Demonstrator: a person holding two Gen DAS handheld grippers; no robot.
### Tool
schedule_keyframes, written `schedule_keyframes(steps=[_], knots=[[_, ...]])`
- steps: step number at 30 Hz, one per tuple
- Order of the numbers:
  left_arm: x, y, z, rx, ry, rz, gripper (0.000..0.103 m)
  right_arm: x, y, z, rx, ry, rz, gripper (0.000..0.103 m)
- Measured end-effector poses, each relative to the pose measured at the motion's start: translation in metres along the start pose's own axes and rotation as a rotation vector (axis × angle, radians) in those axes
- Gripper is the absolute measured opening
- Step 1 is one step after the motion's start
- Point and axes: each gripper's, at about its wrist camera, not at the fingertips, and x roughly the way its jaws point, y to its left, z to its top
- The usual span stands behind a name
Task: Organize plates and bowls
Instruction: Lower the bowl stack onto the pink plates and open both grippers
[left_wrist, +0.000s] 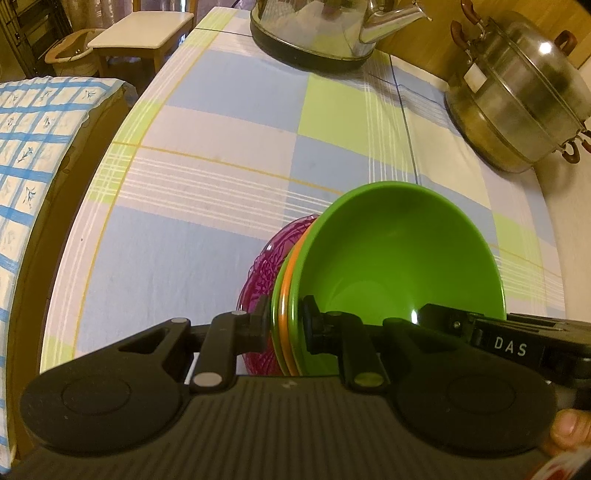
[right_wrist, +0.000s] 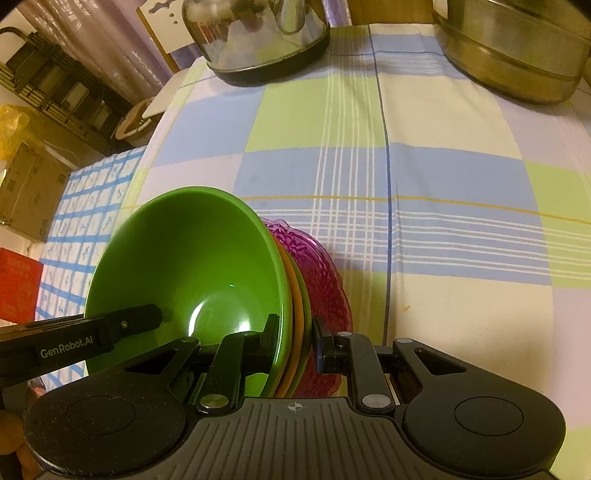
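Over the checked tablecloth (left_wrist: 229, 122), near its front edge, a nested stack is held by both grippers at once: green bowl (left_wrist: 399, 254) on top, orange and green rims below it, magenta patterned plate (left_wrist: 262, 266) at the bottom. Left gripper (left_wrist: 286, 325) is clamped across the stacked rims on one side; right gripper (right_wrist: 295, 332) is clamped the same way on the opposite side.

Risks, as judged:
- The grip is taken only at the rims, so a plate could be squeezed out if one side is released or lowered first.
- Whether the stack is resting on the cloth cannot be told.
- Cloth could be dragged or bunched if the stack is slid.

Surface and room: a steel kettle (left_wrist: 321, 29) and a lidded steel pot (left_wrist: 517, 96) are set at the far side, well apart from the stack. A chair with blue-checked fabric (left_wrist: 33, 147) is seen beside the table, a white stool (left_wrist: 140, 33) beyond.
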Motion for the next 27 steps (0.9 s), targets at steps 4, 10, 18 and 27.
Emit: schedule_keyframes(steps=[4, 10, 18, 27], knots=[[0.0, -0.001, 0.0, 0.0, -0.004, -0.009, 0.019, 0.0, -0.004, -0.001, 0.018, -0.005, 0.017, 0.019], [-0.006, -0.005, -0.002, -0.004, -0.045, -0.013, 0.028, -0.003, -0.003, -0.003, -0.019, -0.032, 0.038, 0.044], [-0.027, -0.007, -0.003, -0.004, -0.103, -0.022, 0.05, -0.02, -0.005, -0.008, -0.042, -0.093, 0.046, 0.063], [-0.06, -0.014, -0.017, 0.024, -0.171, -0.037, 0.071, -0.05, -0.013, -0.021, -0.022, -0.144, 0.111, 0.064]])
